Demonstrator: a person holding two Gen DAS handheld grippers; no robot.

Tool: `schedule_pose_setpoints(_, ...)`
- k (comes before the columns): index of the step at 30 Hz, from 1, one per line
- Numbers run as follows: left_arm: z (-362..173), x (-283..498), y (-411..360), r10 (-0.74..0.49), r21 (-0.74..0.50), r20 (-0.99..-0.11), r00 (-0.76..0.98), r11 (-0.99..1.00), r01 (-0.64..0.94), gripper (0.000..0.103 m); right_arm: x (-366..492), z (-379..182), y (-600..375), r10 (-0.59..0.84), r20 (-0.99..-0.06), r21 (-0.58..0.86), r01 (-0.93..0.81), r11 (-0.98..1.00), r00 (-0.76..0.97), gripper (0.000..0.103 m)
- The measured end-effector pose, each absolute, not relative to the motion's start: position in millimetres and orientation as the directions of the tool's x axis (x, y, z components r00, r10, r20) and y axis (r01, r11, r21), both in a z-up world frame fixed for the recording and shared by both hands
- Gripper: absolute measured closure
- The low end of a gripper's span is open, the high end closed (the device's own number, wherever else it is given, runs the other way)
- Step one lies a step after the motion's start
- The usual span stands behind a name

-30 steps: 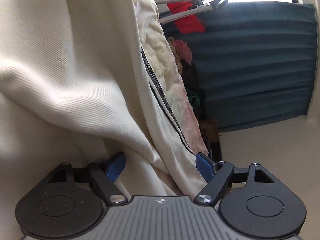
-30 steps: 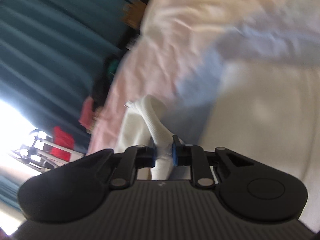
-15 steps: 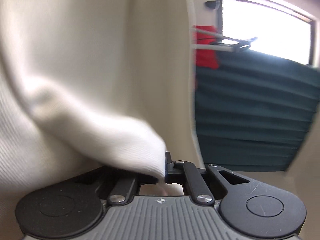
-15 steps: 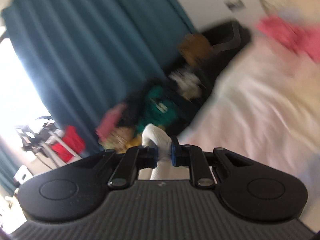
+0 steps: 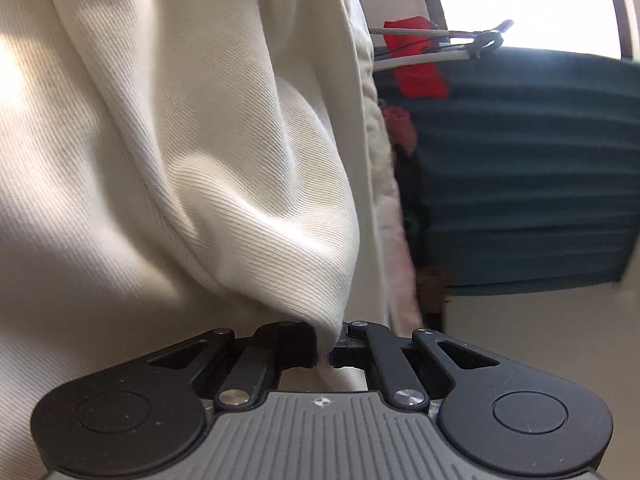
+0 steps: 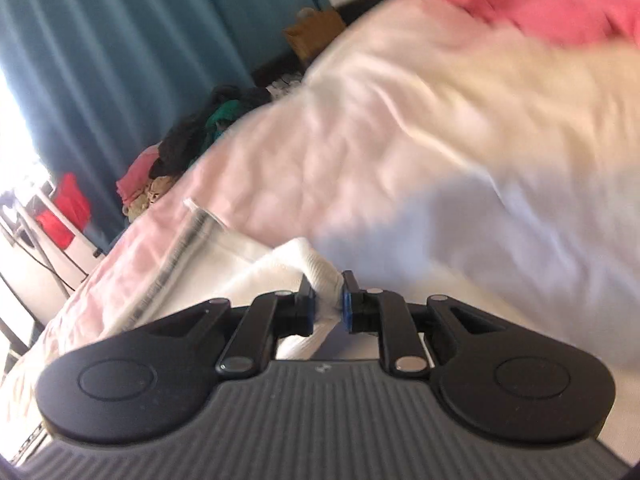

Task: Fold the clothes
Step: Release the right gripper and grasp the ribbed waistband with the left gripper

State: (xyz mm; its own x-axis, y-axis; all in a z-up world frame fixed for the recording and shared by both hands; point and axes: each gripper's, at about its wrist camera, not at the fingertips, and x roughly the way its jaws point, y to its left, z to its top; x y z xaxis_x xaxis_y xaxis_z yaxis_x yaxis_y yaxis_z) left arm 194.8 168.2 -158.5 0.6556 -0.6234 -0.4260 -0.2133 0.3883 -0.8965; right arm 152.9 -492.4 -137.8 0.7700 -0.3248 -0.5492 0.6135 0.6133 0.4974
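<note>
Right at 6 o'clock in the left wrist view, the left gripper (image 5: 326,350) has its jaws pinched tight on a fold of the cream garment (image 5: 208,168), and that ribbed cloth fills pretty much everything from 7 round to 12, hanging in big soft drapes. So the garment looks lifted rather than lying flat, at least on this side. Off at 2 to 3 o'clock there's the teal curtain (image 5: 520,168) with a red cloth (image 5: 416,60) on a drying rack (image 5: 440,46) up around 1.

Over in the right wrist view, the right gripper (image 6: 328,306) is clamped on a bunched white edge of the same garment, just above 6 o'clock. Beyond it the pink bedsheet (image 6: 320,152) runs across the middle, blurry from 2 to 4, and a pile of clothes (image 6: 192,144) sits out at 10 against the curtain.

My read: this is the hold-it-up-and-spread stage, both corners gripped, nothing folded yet. Next move probably needs the two grips pulled apart so the cloth hangs straight, then lowered flat onto the bed before any fold gets made. Main thing is keeping both pinches firm, since the right one is only holding a small bunch and could slip.
</note>
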Motion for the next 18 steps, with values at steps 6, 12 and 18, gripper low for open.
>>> schedule_pose_setpoints(6, -135, 191, 144, -0.556, -0.829, -0.475, 0.682, 0.543, -0.135, 0.098, 132, -109, -481, -0.356, -0.421, 0.55, 0.547, 0.632, 0.834, 0.087)
schedule_pose_setpoints(12, -121, 189, 118, -0.55, -0.782, -0.482, 0.682, 0.621, -0.053, 0.098, 116, -120, -505, -0.385, -0.451, 0.579, 0.592, 0.56, 0.805, 0.087)
schedule_pose_setpoints(18, -109, 191, 95, -0.48, -0.655, -0.551, 0.682, 0.756, 0.003, 0.086, 124, -138, -496, -0.357, -0.534, 0.342, 0.582, 0.738, 0.767, 0.082)
